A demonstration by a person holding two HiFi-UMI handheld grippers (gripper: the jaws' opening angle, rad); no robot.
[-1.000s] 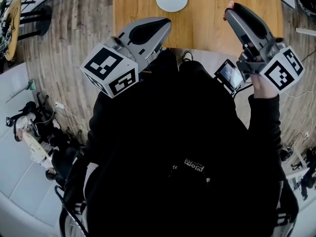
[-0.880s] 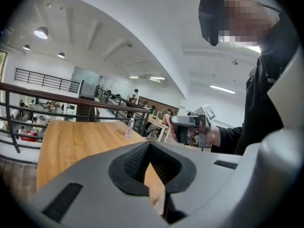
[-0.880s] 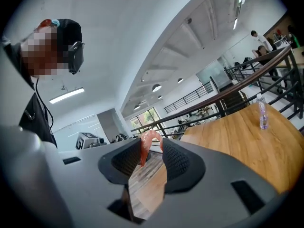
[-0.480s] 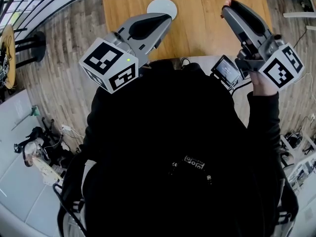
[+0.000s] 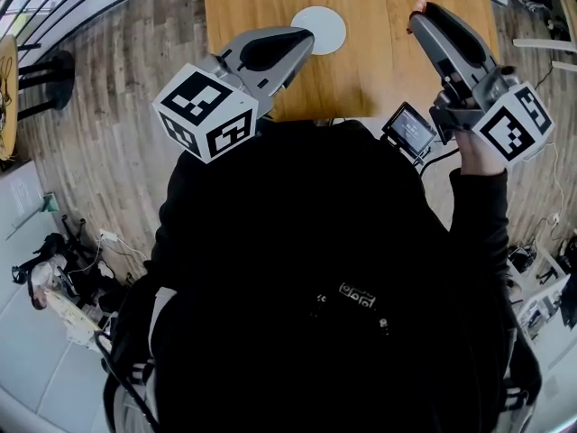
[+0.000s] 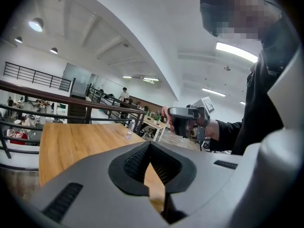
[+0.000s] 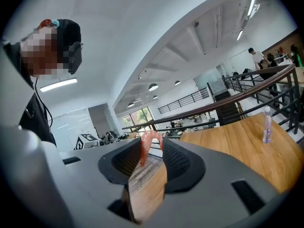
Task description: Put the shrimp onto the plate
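Plate (image 5: 318, 30) now lower in view on wooden table (image 5: 379, 52) — right gripper (image 7: 151, 140) clamps shrimp (image 7: 144, 148), left gripper (image 6: 150, 144) closed.

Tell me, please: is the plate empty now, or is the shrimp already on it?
Empty where visible: the plate shows bare white, and the shrimp is pinched in the right tongs.

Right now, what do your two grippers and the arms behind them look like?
The left gripper and right gripper are smooth grey tapered shells with black ribbed pads inside. Each carries a white cube printed with black square markers at its rear. The person wears black long sleeves.
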